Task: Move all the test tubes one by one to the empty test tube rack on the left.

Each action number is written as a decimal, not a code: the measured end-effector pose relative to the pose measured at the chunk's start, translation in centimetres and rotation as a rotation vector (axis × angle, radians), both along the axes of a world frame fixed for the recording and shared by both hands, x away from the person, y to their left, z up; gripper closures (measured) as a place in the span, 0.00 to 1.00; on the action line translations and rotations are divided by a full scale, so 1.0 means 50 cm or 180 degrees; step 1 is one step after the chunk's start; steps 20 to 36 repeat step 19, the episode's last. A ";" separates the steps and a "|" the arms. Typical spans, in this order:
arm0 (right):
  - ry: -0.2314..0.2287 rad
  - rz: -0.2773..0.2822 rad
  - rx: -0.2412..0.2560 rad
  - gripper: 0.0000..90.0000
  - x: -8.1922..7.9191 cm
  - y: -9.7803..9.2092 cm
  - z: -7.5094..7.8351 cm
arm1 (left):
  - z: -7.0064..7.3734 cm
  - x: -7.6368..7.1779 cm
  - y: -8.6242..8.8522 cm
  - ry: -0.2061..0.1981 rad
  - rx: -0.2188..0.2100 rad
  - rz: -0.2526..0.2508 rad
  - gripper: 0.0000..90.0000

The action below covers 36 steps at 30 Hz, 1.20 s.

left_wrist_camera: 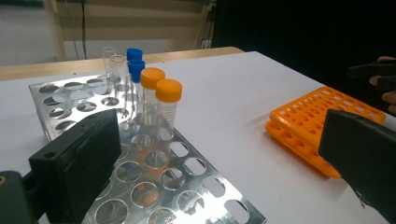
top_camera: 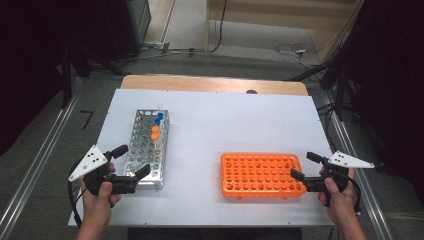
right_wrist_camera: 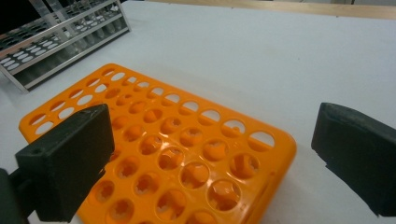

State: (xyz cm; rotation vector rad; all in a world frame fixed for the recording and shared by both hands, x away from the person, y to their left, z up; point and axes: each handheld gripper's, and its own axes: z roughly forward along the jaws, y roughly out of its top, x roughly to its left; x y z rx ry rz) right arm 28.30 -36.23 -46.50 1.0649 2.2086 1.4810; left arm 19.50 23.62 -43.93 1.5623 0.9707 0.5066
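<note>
Black jaws of the left gripper (top_camera: 133, 161) stand wide apart and hold nothing; they sit over the near end of the metal rack (top_camera: 146, 148), one jaw above its outer edge, the other at its near corner. Ahead of these jaws, at the rack's far end, stand two orange-capped tubes (left_wrist_camera: 161, 109), then two blue-capped tubes (left_wrist_camera: 135, 79) and two clear uncapped tubes (left_wrist_camera: 113, 67) behind them (all upright in the same edge row). The right gripper (top_camera: 305, 166) is likewise spread wide and empty, its jaws flanking the near right corner of the orange rack (top_camera: 260, 174), just beside it; whether they touch it I cannot tell. That rack's holes are empty. Both racks rest well apart on the white counter (top_camera: 225, 125).
</note>
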 end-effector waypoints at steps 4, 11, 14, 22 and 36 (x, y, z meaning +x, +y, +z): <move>-0.0016 -0.0015 -0.0045 0.00 0.001 -0.010 -0.009 | -0.008 -0.014 0.016 -0.0007 -0.0003 -0.0013 0.00; -0.0031 -0.0050 -0.0094 0.00 -0.001 -0.026 -0.017 | -0.018 -0.024 0.042 -0.0008 -0.0062 -0.0047 0.00; -0.0035 -0.0066 -0.0054 0.00 -0.001 -0.033 -0.017 | -0.022 -0.022 0.043 0.0003 -0.0052 -0.0033 0.00; -0.0023 -0.0060 -0.0078 0.00 0.000 -0.029 -0.018 | -0.023 -0.018 0.042 -0.0002 -0.0041 -0.0039 0.00; -0.0023 -0.0060 -0.0078 0.00 0.000 -0.029 -0.018 | -0.023 -0.018 0.042 -0.0002 -0.0041 -0.0039 0.00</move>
